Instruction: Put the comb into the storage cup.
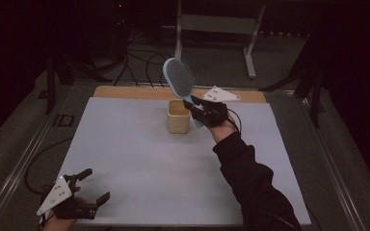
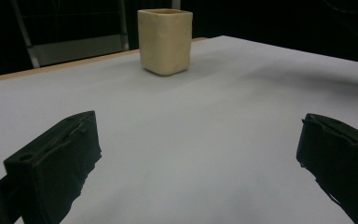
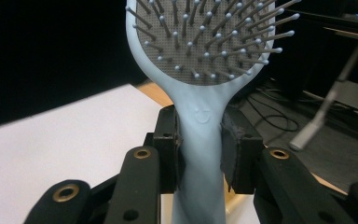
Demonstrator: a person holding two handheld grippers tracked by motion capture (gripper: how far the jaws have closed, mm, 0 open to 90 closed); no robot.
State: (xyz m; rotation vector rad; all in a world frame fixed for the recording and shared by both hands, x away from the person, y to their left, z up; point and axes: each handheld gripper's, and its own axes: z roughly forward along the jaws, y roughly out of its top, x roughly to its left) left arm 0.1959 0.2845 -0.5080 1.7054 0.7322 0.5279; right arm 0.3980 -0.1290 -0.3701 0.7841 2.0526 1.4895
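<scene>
A light blue hairbrush [image 1: 179,78] with a grey bristle pad is held in the air, head up, above and just right of a cream square cup [image 1: 178,116]. My right gripper [image 1: 196,107] is shut on the brush handle. In the right gripper view the handle [image 3: 200,140] is clamped between both pads, and the bristle head [image 3: 209,32] rises above them. My left gripper [image 1: 95,185] rests open at the table's near left corner. In the left gripper view its jaws stand wide apart with bare table between them, and the cup [image 2: 165,41] stands upright farther off.
A white mat [image 1: 139,163] covers most of the wooden table [image 1: 125,91]. Behind the table stand a metal frame [image 1: 217,29] and loose cables [image 1: 135,67] on the dark floor. A dark sleeve [image 1: 250,183] reaches in from the lower right.
</scene>
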